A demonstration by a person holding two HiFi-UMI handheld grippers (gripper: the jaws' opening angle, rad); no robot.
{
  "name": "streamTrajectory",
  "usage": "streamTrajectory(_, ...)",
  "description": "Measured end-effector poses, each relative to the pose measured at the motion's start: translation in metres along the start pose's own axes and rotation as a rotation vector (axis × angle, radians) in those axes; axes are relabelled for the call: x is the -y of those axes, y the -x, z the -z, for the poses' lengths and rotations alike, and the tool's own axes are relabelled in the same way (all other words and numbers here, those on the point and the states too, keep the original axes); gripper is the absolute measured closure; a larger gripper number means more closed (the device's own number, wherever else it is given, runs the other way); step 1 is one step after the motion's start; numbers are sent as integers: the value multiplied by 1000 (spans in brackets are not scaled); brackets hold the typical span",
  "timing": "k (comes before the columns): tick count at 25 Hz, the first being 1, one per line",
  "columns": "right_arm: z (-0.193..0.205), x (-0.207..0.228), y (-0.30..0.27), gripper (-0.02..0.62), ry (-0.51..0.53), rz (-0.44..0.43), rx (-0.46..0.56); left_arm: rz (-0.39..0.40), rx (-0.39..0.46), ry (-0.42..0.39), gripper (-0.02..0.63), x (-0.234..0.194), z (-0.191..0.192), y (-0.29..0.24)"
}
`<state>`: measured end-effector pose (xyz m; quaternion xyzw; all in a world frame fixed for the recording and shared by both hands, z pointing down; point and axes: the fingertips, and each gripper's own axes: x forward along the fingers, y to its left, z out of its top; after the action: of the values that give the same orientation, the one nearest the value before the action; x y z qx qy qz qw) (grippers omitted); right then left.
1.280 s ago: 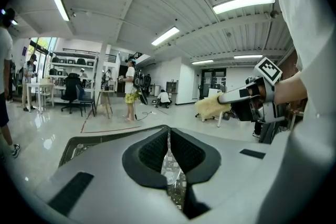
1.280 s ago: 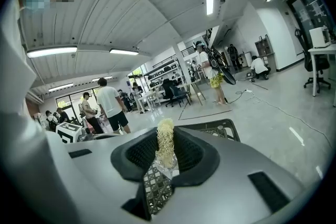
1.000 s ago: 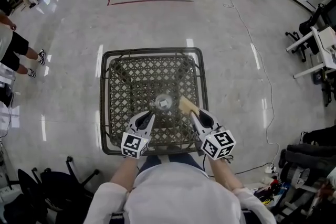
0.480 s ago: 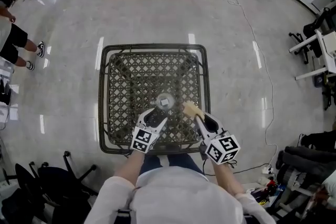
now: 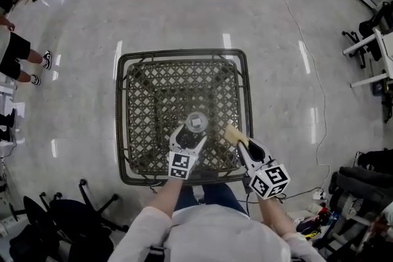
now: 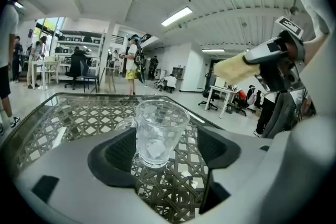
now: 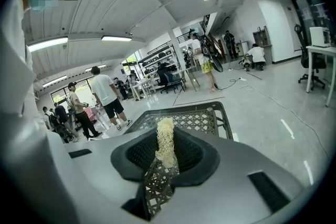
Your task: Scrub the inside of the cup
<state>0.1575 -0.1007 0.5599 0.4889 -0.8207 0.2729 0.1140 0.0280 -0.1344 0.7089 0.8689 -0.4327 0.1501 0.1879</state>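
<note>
Standing upright on the lattice table (image 5: 182,53), toward its near edge, the clear cup (image 5: 195,122) is sitting in the gap of the left gripper (image 5: 191,134), whose jaws have just been opening and are now spreading wide on either side of it. In the left gripper view the cup (image 6: 157,131) is resting on the table (image 6: 63,123) between the two dark pads of the left gripper (image 6: 167,152), with space showing on both sides, so neither pad is pressing on the glass. Its handle (image 6: 126,123) is peeking out at the left, mostly behind the body and hard to follow. From the head view the cup is showing only as a pale ring against the weave, and its walls are barely separating from the pattern beneath. The right gripper (image 5: 244,143) is hanging just to the right of the cup, apart from it, its jaws pinching a yellowish sponge (image 5: 232,132). In the right gripper view the right gripper (image 7: 165,152) is clamping the sponge (image 7: 165,139) edge-on, and the sponge's lower part is disappearing between the pads. The left gripper view is also catching the right gripper (image 6: 273,63) up at the right with the sponge (image 6: 231,68) sticking out toward the cup. The person's forearms (image 5: 166,199) are being cut off by the torso at the bottom of the head view.
</note>
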Motion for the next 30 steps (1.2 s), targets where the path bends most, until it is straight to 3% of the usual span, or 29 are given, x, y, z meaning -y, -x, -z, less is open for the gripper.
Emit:
streamTrajectory(4, 12, 5, 0, 500, -18, 5, -21, -16, 29, 25, 252, -9, 2, -8)
streamTrajectory(13, 30, 18, -6, 500, -54, 28, -45, -14, 69, -71, 238, -14, 4, -30)
streamTrajectory(20, 35, 23, -10, 500, -71, 32, -50, -26, 91, -69, 238, -18, 1, -43)
streamTrajectory(30, 40, 23, -15, 500, -70, 19, -69, -42, 56, -121, 239, -20, 6, -52)
